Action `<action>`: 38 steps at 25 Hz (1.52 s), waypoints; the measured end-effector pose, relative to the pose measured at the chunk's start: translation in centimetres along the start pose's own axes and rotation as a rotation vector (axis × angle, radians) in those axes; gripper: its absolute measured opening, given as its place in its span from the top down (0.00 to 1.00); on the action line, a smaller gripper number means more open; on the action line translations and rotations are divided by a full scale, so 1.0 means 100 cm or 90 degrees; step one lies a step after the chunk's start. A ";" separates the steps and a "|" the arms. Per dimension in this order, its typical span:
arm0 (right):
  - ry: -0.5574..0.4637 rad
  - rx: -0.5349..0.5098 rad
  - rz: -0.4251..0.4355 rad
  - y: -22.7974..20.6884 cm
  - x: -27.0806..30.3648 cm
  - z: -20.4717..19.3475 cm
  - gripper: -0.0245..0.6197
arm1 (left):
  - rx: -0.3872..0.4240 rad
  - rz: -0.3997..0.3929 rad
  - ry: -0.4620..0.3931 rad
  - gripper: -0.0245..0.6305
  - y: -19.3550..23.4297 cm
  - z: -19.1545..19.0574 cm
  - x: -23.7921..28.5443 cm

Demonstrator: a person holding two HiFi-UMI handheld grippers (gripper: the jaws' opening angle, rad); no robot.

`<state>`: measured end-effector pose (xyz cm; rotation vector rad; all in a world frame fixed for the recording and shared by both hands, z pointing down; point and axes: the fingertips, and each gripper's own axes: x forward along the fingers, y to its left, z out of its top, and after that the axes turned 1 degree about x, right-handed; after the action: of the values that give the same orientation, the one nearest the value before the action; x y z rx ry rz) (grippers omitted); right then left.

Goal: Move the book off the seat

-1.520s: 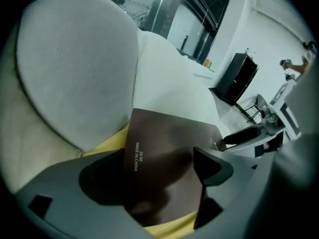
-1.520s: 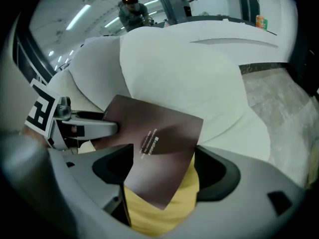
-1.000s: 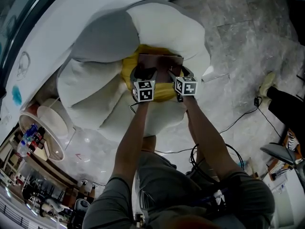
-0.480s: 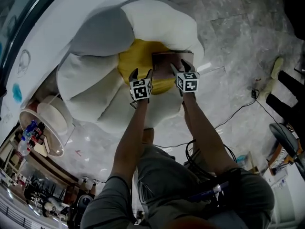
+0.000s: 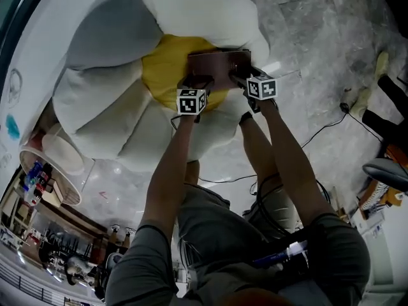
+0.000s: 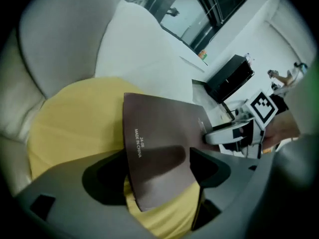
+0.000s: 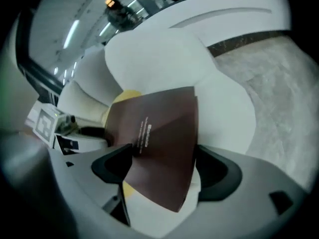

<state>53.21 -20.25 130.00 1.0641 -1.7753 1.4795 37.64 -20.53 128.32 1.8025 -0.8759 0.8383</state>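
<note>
A thin brown book (image 5: 220,65) hangs over the right side of the yellow seat cushion (image 5: 167,69) of a flower-shaped chair. My left gripper (image 5: 195,81) has the book's near left corner (image 6: 159,153) between its jaws, and both pads touch the book's edges. My right gripper (image 5: 241,76) has the near right corner (image 7: 164,153) the same way, and the cover bows slightly there. Both pairs of jaws stand wide and are opening.
White petal cushions (image 5: 191,8) ring the seat, with one grey petal (image 5: 105,30) at the back left. Marbled floor (image 5: 319,37) lies to the right, crossed by a black cable (image 5: 319,129). A round side table (image 5: 54,171) stands at the left.
The book has moved from the back of the yellow cushion toward its right edge, with both grippers travelling along at its near corners.
</note>
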 end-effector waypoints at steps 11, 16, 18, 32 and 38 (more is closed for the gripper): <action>0.015 -0.096 -0.047 0.053 -0.015 0.014 0.36 | -0.097 0.054 0.002 0.38 0.017 0.000 -0.038; -0.025 -0.088 -0.061 0.104 -0.047 0.029 0.36 | -0.103 0.085 -0.037 0.38 0.014 0.005 -0.098; -0.045 -0.114 -0.059 0.131 -0.065 0.044 0.36 | -0.107 0.096 -0.069 0.38 0.013 0.019 -0.129; -0.275 -0.318 0.001 0.357 -0.275 0.199 0.36 | -0.044 0.191 -0.361 0.38 -0.040 0.181 -0.417; -0.373 -0.394 0.047 0.483 -0.379 0.226 0.36 | -0.009 0.234 -0.468 0.38 -0.069 0.216 -0.576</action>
<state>32.08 -31.52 69.08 1.1583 -2.4647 0.5718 17.54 -26.53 70.08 1.9893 -1.7127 0.3578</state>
